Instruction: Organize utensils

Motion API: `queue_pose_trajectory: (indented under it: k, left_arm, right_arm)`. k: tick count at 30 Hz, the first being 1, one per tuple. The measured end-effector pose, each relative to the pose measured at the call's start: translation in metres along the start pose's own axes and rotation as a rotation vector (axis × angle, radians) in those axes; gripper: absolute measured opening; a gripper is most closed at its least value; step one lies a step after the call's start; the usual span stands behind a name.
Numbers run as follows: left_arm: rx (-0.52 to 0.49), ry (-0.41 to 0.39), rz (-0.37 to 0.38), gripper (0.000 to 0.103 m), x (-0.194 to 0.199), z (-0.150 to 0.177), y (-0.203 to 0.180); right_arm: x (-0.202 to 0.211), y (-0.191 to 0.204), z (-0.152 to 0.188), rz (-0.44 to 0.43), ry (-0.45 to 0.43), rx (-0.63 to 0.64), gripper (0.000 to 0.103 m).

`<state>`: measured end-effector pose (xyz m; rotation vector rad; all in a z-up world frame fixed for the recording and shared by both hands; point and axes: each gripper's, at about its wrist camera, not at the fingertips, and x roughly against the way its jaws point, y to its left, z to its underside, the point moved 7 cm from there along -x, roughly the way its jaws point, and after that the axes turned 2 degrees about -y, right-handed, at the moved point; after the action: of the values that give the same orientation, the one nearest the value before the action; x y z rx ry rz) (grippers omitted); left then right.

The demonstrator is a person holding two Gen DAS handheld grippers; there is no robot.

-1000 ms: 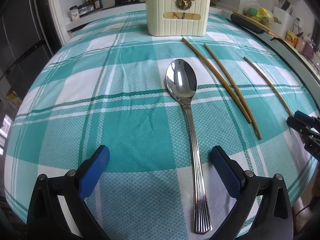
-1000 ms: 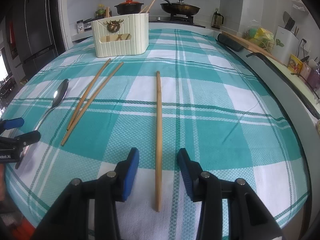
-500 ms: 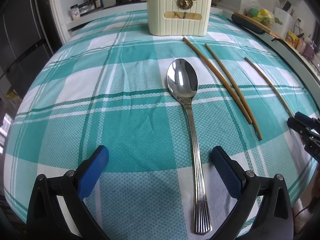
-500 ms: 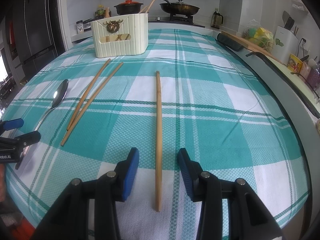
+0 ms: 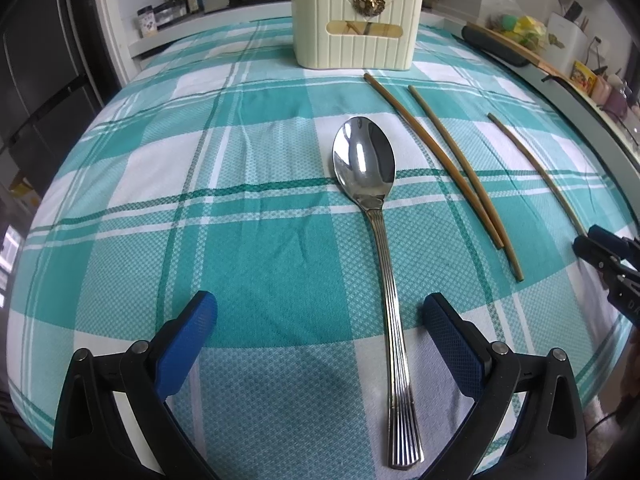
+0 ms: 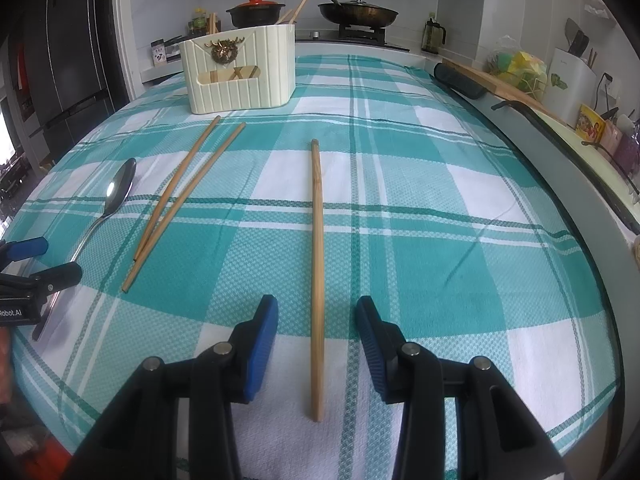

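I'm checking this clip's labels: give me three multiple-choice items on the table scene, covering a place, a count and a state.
1. Where does the spoon lie?
A. left of the chopsticks
B. inside the holder
C. right of the chopsticks

2. How many chopsticks lie on the cloth?
A. one
B. three
C. five

3. How do the right tongs stand?
A. clamped on the spoon
B. open, astride a lone chopstick
C. shut on nothing

Answers: 1 A, its bowl gleams left of the pair; 2 B, a pair plus one; 3 B, gaps show either side.

Holder (image 6: 240, 76) at table's (image 6: 440, 208) far edge. Before it: spoon (image 5: 376, 216) leftmost, chopstick pair (image 6: 180, 196) right of it, single chopstick (image 6: 317, 272) farther right, reaching toward near edge.
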<state>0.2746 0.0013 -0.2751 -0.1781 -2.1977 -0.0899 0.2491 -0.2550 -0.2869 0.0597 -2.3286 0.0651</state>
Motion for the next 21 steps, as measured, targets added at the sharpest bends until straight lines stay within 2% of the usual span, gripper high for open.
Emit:
queue_pose_trajectory:
  k: [13, 15, 18, 21]
  left_arm:
    - [0.001, 0.033, 0.024, 0.102, -0.006, -0.009, -0.002]
    - [0.001, 0.043, 0.04, 0.102, -0.01, -0.015, -0.006]
    - [-0.019, 0.059, 0.058, 0.102, -0.019, -0.026, -0.012]
    - [-0.017, 0.072, 0.063, 0.101, -0.027, -0.038, -0.011]
  right_arm:
    - [-0.001, -0.001, -0.002, -0.023, 0.048, -0.009, 0.043]
    - [-0.002, -0.001, -0.003, -0.04, 0.07, -0.005, 0.046]
    - [-0.006, 0.003, -0.006, -0.084, 0.128, 0.03, 0.056]
    - [-0.011, 0.003, -0.013, -0.142, 0.188, 0.053, 0.056]
